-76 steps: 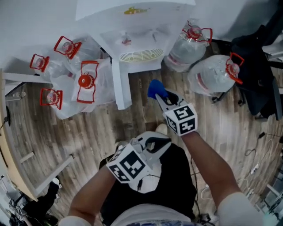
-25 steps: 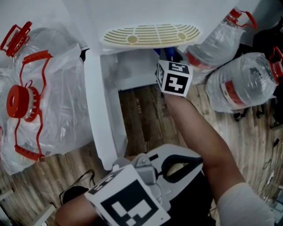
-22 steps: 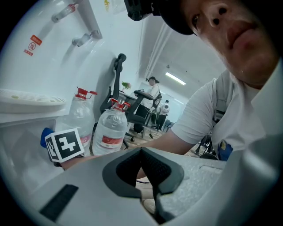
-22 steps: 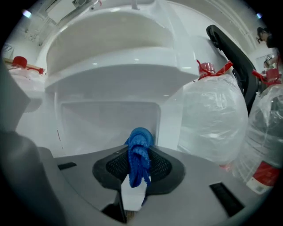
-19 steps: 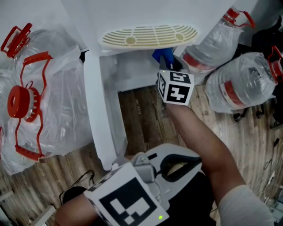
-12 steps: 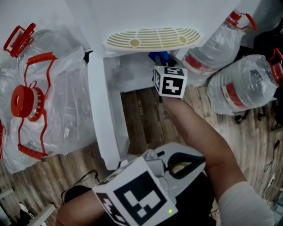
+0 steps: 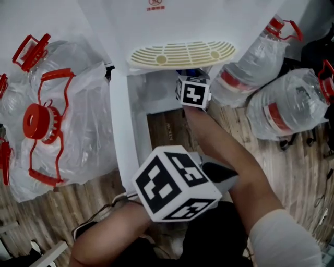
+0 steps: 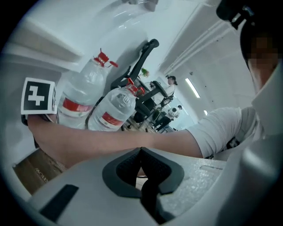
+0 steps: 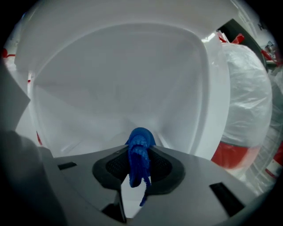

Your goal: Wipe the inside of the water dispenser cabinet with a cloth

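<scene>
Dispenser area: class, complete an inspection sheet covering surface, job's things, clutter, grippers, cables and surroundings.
Surface: wood-look floor.
Job's things: white dispenser, door open; blue cloth inside the cabinet.
Clutter: two bottles at right; bagged bottles at left.
Grippers: right gripper jaws shut on cloth; left gripper jaws shut, empty, outside the cabinet.
Cables: dark cord on floor, lower left.
Surroundings: white wall behind.

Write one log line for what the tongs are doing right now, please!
right tongs: shut on blue cloth | cloth: inside white cabinet | left tongs: shut, empty, outside cabinet | step: wipe, contact unclear
</scene>
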Demonstrator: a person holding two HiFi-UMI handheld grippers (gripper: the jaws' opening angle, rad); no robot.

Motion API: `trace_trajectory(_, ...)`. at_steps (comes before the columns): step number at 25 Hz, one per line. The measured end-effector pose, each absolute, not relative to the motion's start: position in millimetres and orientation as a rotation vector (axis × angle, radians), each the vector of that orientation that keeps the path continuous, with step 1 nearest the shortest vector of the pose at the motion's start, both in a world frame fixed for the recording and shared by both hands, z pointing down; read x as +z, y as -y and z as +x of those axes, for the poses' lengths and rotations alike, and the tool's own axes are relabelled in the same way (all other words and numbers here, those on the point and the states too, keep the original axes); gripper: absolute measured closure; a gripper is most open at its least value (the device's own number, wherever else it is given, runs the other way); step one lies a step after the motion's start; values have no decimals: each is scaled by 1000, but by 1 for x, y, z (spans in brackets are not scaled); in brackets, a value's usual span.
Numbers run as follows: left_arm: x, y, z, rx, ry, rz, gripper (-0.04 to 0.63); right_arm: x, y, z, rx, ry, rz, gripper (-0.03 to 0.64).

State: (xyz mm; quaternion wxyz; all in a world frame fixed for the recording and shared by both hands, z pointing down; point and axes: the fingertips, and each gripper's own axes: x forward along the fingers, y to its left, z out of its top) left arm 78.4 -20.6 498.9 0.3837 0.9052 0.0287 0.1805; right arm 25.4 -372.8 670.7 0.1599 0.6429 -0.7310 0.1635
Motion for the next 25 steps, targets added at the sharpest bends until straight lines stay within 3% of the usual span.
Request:
trace_trajectory(14,521,33,73,471,-59,2229,592,692,333,63,564,2039,1892,532)
trace_trajectory(25,521,46,69,405,-13,2254,592,724,363,26,502,2063,1773,532)
